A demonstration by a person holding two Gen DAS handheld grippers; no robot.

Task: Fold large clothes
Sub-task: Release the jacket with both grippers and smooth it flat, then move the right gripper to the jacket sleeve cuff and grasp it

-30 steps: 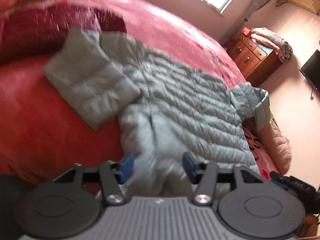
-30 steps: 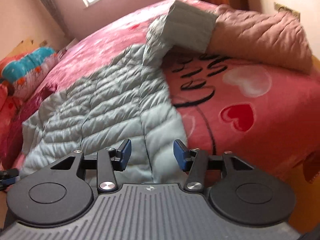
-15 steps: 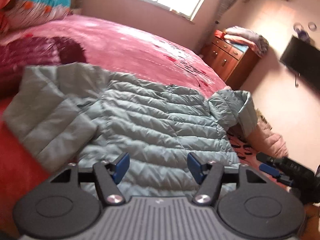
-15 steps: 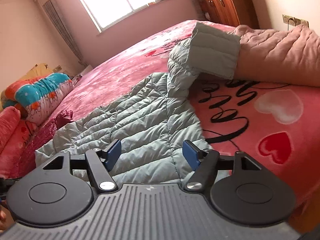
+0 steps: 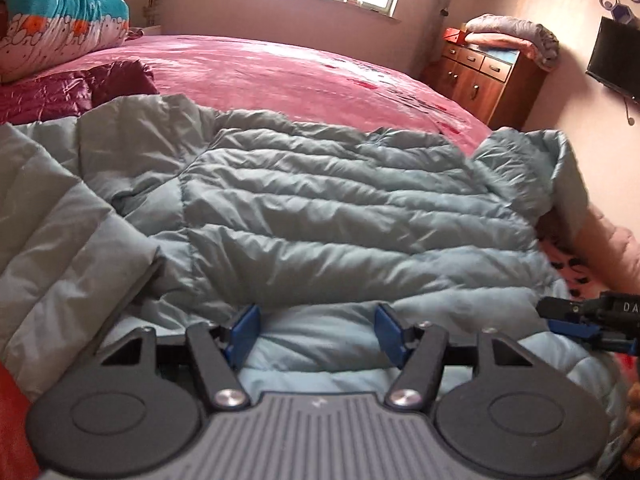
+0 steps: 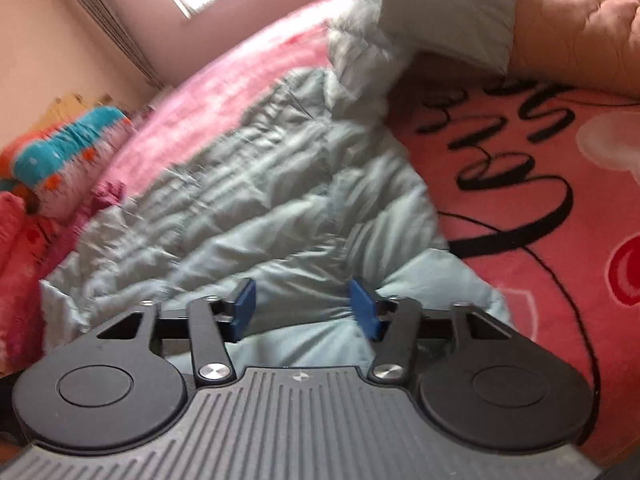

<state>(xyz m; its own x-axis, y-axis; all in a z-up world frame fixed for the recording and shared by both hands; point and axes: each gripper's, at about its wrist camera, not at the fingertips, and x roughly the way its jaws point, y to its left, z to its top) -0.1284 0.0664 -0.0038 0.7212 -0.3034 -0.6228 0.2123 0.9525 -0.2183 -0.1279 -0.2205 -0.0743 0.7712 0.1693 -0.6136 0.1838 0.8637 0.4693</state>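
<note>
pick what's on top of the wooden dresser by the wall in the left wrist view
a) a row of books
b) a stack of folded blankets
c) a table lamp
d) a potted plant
b: in the left wrist view the wooden dresser carries folded blankets piled on its top, grey over pink; no lamp, plant or books show there.

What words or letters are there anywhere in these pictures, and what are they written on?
"DA": white letters on the right gripper, at the left wrist view's right edge; the rest is cut off.
Black curly writing on the pink bedspread, in the right wrist view: too swirly and blurred to read.
Small dark marks on the bedspread near the dresser: too small to read.
</note>
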